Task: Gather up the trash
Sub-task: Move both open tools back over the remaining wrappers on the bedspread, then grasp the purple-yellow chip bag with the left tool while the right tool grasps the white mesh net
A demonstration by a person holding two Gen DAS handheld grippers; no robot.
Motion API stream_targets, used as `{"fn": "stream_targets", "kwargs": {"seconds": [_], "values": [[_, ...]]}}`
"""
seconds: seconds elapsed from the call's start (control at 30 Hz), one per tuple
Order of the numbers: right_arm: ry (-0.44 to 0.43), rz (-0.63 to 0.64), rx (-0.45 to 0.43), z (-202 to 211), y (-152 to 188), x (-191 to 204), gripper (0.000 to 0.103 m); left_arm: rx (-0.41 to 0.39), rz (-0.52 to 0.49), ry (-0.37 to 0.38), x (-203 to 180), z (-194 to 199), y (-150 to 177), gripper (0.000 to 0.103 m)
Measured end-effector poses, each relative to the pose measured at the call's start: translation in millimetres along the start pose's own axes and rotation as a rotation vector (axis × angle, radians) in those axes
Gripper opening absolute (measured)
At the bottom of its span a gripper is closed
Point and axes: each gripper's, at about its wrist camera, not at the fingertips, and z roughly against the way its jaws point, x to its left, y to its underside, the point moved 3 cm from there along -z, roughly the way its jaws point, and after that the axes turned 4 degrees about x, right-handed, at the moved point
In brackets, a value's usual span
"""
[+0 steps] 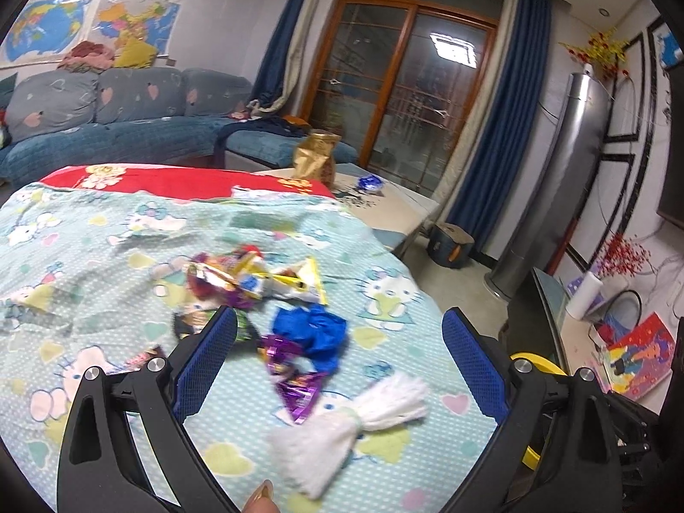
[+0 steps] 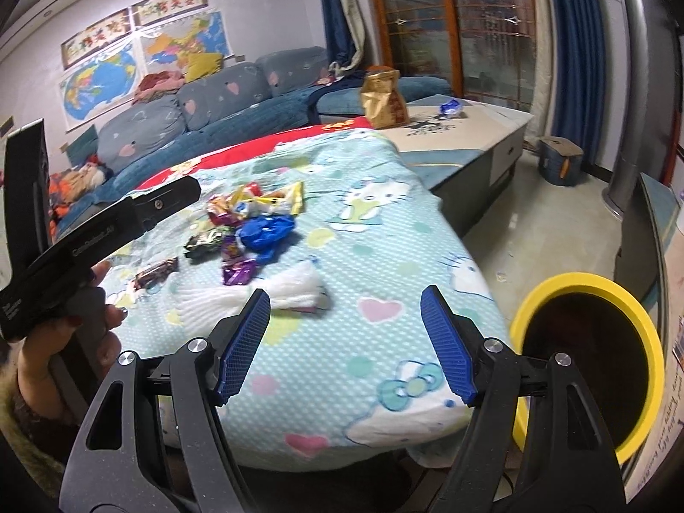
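- Left wrist view: the left gripper [image 1: 340, 355] is seen with its blue-padded fingers spread wide and nothing clasped between them. A pile of crumpled snack wrappers [image 1: 256, 282] is spread on the pale blue cartoon-print blanket [image 1: 107, 231]; motion blur leaves their printing unreadable. A crumpled blue plastic piece [image 1: 314, 333] and a white tasselled cloth [image 1: 363, 419] lie nearer the fingers. Only a sliver of the yellow-rimmed round bin [image 1: 536, 363] shows behind the right-hand finger.
- Right wrist view: the right gripper [image 2: 346, 329] is likewise held apart and empty above the blanket edge. The bin's dark inside is partly covered by a finger. The left gripper's black body is seen at the left, gripped by a hand [image 2: 85, 325], its fingers cut off from sight.
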Motion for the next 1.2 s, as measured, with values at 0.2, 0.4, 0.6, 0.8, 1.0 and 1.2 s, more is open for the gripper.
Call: {"fn": "stream_targets", "kwargs": {"seconds": [0.2,0.4,0.6,0.8,1.0,1.2], "values": [[-0.019,0.03,0.037,-21,-4,22,0.065,-0.01,0.063,-0.051,37,2,-6,0.094],[-0.033,0.017,0.065,-44,-8,32,0.065,-0.007,0.112,-0.091,67,0,-10,0.094],[-0.038,-0.03,0.085,-66,-16,30,0.065,0.03,0.153,-0.093,87,-19,-14,0.09],[-0.042,-0.075,0.118,-87,-17,24,0.065,0.099,0.205,-0.054,96,-51,-15,0.066],[-0.113,-0.155,0.171,-107,-12,17,0.055,0.173,0.276,0.008,101,-86,-16,0.05],[-0.182,-0.23,0.224,-122,-3,12,0.049,0.219,0.342,0.023,109,-109,-15,0.05]]}}
